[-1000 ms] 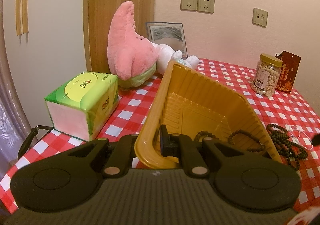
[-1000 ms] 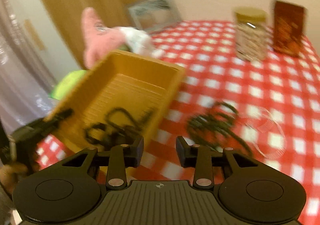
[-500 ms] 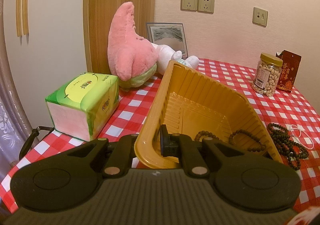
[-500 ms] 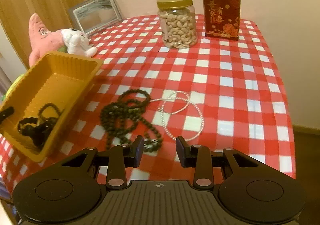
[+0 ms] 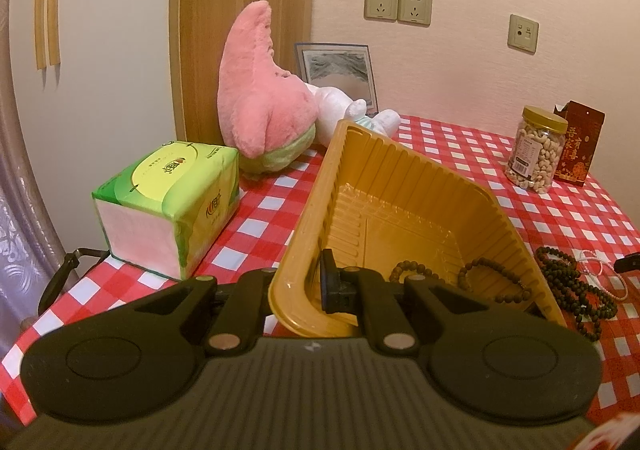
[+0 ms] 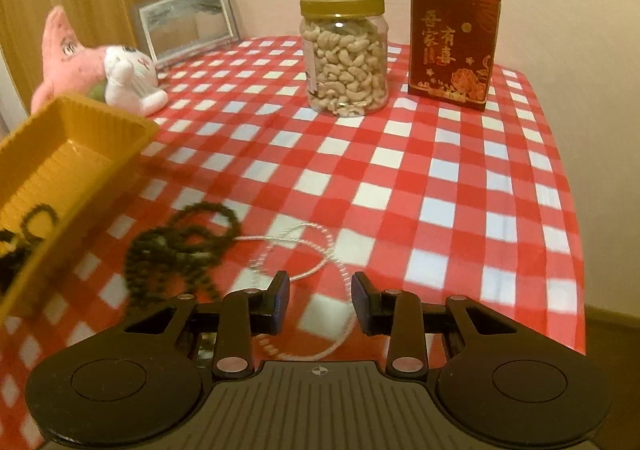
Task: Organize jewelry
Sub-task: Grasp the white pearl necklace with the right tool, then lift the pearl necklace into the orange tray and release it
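Observation:
My left gripper [image 5: 298, 286] is shut on the near rim of a yellow plastic tray [image 5: 404, 194] and holds it tilted. Dark bead bracelets [image 5: 476, 278] lie in the tray's low corner. The tray also shows at the left of the right wrist view [image 6: 60, 154]. A pile of dark bead strands [image 6: 180, 246] lies on the checked cloth beside the tray, also in the left wrist view [image 5: 576, 286]. A white pearl necklace [image 6: 304, 254] lies next to the strands. My right gripper [image 6: 320, 300] is open and empty, low over the pearl necklace.
A jar of cashews [image 6: 344, 58] and a red box [image 6: 452, 38] stand at the back. A pink plush toy [image 5: 260, 98], a white plush [image 6: 128, 78], a picture frame [image 6: 188, 22] and a green tissue pack [image 5: 168, 206] are at the left. The table's right edge [image 6: 568, 210] is near.
My right gripper swung right from the tray and moved forward and down over the pearl necklace, staying open. The left gripper and tray have barely moved.

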Available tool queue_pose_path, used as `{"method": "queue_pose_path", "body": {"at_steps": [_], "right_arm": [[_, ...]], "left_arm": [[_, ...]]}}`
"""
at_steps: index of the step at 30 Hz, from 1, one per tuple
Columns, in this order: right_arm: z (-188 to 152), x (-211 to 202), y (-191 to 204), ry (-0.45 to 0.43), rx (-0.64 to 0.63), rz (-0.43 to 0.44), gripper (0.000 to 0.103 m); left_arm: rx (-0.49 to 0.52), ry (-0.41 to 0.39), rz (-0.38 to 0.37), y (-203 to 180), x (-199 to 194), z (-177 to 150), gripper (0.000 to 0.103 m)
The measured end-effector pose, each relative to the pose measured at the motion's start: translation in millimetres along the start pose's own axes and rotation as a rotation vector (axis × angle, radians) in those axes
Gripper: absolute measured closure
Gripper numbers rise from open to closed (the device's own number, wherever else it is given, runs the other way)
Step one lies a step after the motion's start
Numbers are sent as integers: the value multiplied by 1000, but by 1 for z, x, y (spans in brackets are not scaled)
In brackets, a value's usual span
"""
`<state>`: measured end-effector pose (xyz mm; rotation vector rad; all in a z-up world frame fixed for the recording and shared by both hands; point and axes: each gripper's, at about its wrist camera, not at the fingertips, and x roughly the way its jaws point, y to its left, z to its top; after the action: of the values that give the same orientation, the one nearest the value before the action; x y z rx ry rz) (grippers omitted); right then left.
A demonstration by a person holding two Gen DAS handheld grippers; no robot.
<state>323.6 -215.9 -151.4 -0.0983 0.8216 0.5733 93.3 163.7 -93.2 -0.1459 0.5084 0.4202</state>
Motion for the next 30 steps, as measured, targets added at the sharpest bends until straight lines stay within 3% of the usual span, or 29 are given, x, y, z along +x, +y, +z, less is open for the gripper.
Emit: {"method": "queue_pose_path", "body": {"at_steps": [5, 10, 14, 21, 30], "right_arm": [[3, 17, -10, 11, -39, 10, 81], [5, 28, -9, 3, -103, 11, 86], [6, 31, 4, 5, -200, -1, 101], [2, 22, 11, -1, -188, -14, 101], [16, -45, 24, -141, -87, 26, 101]], "left_arm": [[-1, 4, 3, 1, 1, 0, 95], [4, 7, 11, -1, 2, 1, 95], [3, 8, 11, 0, 3, 1, 94], [5, 10, 17, -1, 4, 1, 94], [7, 9, 16, -3, 5, 1, 94]]}}
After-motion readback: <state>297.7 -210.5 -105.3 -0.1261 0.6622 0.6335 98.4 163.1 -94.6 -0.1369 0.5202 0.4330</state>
